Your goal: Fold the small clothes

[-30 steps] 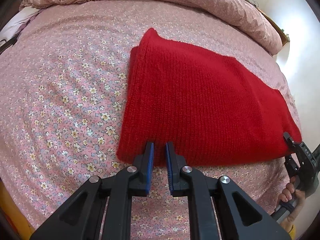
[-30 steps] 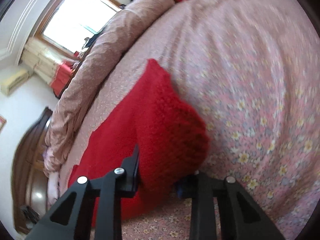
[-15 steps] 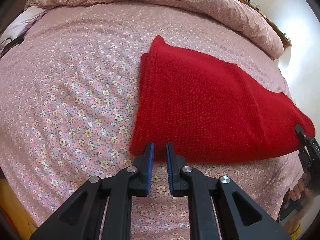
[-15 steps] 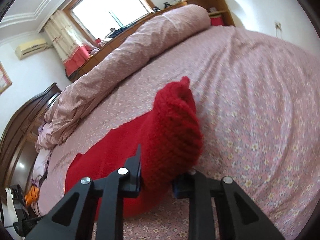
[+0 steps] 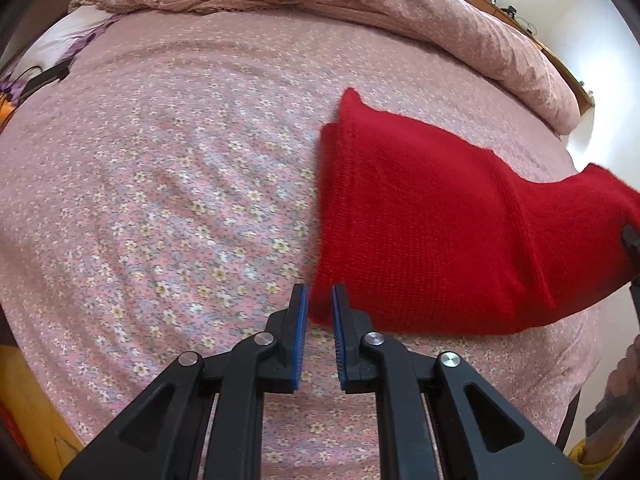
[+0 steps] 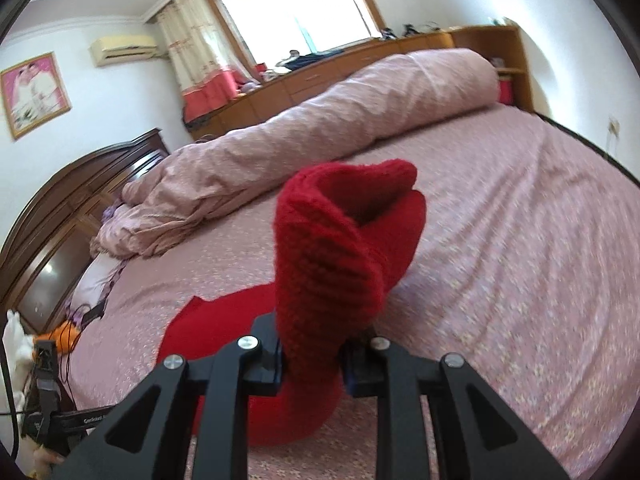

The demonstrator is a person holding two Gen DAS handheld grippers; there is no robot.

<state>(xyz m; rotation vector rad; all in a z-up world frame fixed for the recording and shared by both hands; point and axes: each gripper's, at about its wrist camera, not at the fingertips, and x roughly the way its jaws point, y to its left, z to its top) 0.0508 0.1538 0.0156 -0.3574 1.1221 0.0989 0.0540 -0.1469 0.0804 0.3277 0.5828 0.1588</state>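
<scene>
**knitfan22:** So where's the red sweater (image 5: 420,240) sitting? From the left wrist view it fills the right half of the frame, lying on the pink flowered bedsheet (image 5: 180,200), right?

**umi_dave:** Yep, mostly flat there. Its near corner sits just in front of the left gripper (image 5: 319,320), at the bottom middle of the frame. The two blue-padded fingers (image 5: 299,328) have a narrow gap between them and nothing in it, so that one's released. Can't tell if the fabric edge touches the tips.

**knitfan22:** And the other one?

**umi_dave:** The right gripper (image 6: 312,364) is clamped on a thick bunch of the sweater (image 6: 332,248) at the bottom middle of the right wrist view. That end is lifted off the sheet and stands up in a rolled fold mid-frame. The rest trails down to the lower left onto the bed.

**knitfan22:** Background stuff?

**umi_dave:** Rolled-up pink duvet (image 6: 340,120) across the middle, window (image 6: 296,4) at the top, dark wooden headboard (image 6: 72,208) on the left.
</scene>
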